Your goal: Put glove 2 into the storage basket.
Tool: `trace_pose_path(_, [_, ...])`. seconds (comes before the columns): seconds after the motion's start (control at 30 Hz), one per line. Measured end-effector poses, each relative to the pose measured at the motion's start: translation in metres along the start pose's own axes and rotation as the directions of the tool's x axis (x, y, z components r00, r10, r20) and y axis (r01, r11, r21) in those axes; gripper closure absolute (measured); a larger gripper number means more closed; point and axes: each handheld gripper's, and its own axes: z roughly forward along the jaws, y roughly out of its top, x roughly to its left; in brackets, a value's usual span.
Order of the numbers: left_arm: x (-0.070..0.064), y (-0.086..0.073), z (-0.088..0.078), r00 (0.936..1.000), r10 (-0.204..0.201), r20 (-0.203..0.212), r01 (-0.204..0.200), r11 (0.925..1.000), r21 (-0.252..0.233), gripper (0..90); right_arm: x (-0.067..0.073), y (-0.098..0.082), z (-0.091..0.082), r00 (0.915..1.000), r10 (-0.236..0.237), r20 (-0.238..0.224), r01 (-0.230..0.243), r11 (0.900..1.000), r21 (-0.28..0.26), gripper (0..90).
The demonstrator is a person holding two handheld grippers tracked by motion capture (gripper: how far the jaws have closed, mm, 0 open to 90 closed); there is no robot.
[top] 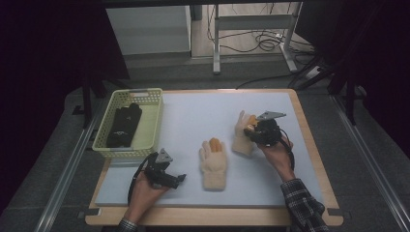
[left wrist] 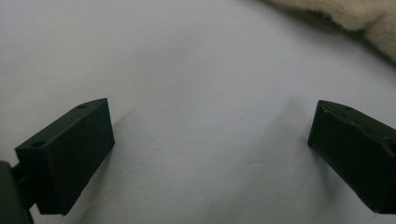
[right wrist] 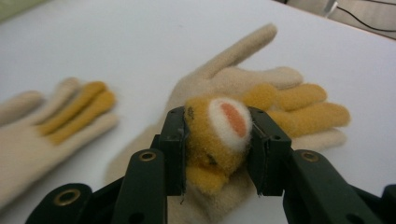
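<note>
Between the right gripper's (right wrist: 219,149) pressed pads sits the right-hand glove's (right wrist: 261,93) orange patch.

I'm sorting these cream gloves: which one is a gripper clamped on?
The glove on the right, nearer the table's right edge. The right gripper pinches its orange patch; the middle glove lies flat, untouched.

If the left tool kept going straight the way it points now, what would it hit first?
Probably the cream glove. The left tool stands open low over the white mat; its own view shows bare mat ahead, then the glove's fuzzy edge at upper right. Depth is unclear, so it might graze the mat first.
</note>
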Motion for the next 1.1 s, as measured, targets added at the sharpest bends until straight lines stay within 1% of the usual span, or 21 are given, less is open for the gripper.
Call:
trace_pose_path(0.17, [0.0,0.0,0.0,1.0,0.0,0.0,0.0,1.0,0.0,0.2,0.016,0.006,-0.021,0.9984,-0.017,-0.054,0.015,0.999,-0.031,61.0])
trace_pose_path(0.23, [0.0,0.0,0.0,1.0,0.005,-0.001,-0.005,1.0,0.0,0.2,0.024,0.009,-0.029,0.9965,-0.033,-0.076,0.03,0.999,-0.043,61.0])
trace_pose_path(0.33, [0.0,0.0,0.0,1.0,0.0,-0.002,0.0,1.0,-0.002,0.2,0.038,0.013,-0.039,0.9923,-0.055,-0.111,0.048,0.997,-0.06,60.9])
trace_pose_path(0.43, [0.0,0.0,0.0,1.0,0.001,-0.001,-0.001,1.0,-0.001,0.2,0.054,0.017,-0.047,0.9851,-0.076,-0.154,0.065,0.995,-0.075,60.7])
trace_pose_path(0.5, [0.0,0.0,0.0,1.0,0.001,-0.001,-0.001,1.0,-0.001,0.2,0.063,0.019,-0.05,0.9795,-0.088,-0.182,0.074,0.994,-0.081,60.6])
trace_pose_path(0.57, [0.0,0.0,0.0,1.0,0.002,-0.001,-0.002,1.0,0.0,0.2,0.074,0.021,-0.051,0.972,-0.101,-0.212,0.085,0.993,-0.083,60.5])
trace_pose_path(0.6, [0.0,0.0,0.0,1.0,-0.001,0.001,0.001,1.0,0.0,0.2,0.079,0.021,-0.05,0.9678,-0.106,-0.228,0.089,0.992,-0.084,60.5])
trace_pose_path(0.63, [0.0,0.0,0.0,1.0,-0.001,0.001,0.001,1.0,0.0,0.2,0.086,0.022,-0.049,0.9615,-0.114,-0.25,0.095,0.992,-0.084,60.4])
trace_pose_path(0.7, [0.0,0.0,0.0,1.0,-0.001,0.001,0.001,1.0,0.0,0.2,0.095,0.023,-0.045,0.9533,-0.119,-0.278,0.1,0.992,-0.08,60.3])
trace_pose_path(0.8, [0.0,0.0,0.0,1.0,0.003,-0.001,-0.003,1.0,-0.002,0.2,0.111,0.019,-0.031,0.941,-0.132,-0.312,0.12,0.991,-0.057,60.0])
trace_pose_path(0.83, [0.0,0.0,0.0,1.0,-0.002,-0.001,0.002,1.0,-0.002,0.2,0.116,0.017,-0.025,0.939,-0.142,-0.313,0.134,0.99,-0.046,59.8])
trace_pose_path(0.87, [0.0,0.0,0.0,1.0,-0.002,-0.001,0.002,1.0,-0.002,0.3,0.121,0.013,-0.018,0.939,-0.154,-0.308,0.152,0.988,-0.031,59.5])
trace_pose_path(0.9, [0.0,0.0,0.0,1.0,-0.002,-0.001,0.002,1.0,-0.002,0.2,0.123,0.011,-0.014,0.9402,-0.161,-0.3,0.162,0.987,-0.02,59.3])
trace_pose_path(0.97, [0.0,0.0,0.0,1.0,0.001,-0.002,-0.001,1.0,-0.002,0.2,0.127,0.002,-0.003,0.9451,-0.189,-0.267,0.197,0.98,0.002,58.1])
trace_pose_path(1.0, [0.0,0.0,0.0,1.0,0.001,-0.001,-0.001,1.0,-0.002,0.2,0.129,-0.003,0.003,0.9445,-0.204,-0.258,0.216,0.976,0.018,57.2])
trace_pose_path(1.1, [0.0,0.0,0.0,1.0,-0.001,-0.001,0.001,1.0,-0.002,0.2,0.13,-0.014,0.012,0.9402,-0.221,-0.259,0.24,0.97,0.044,53.7])
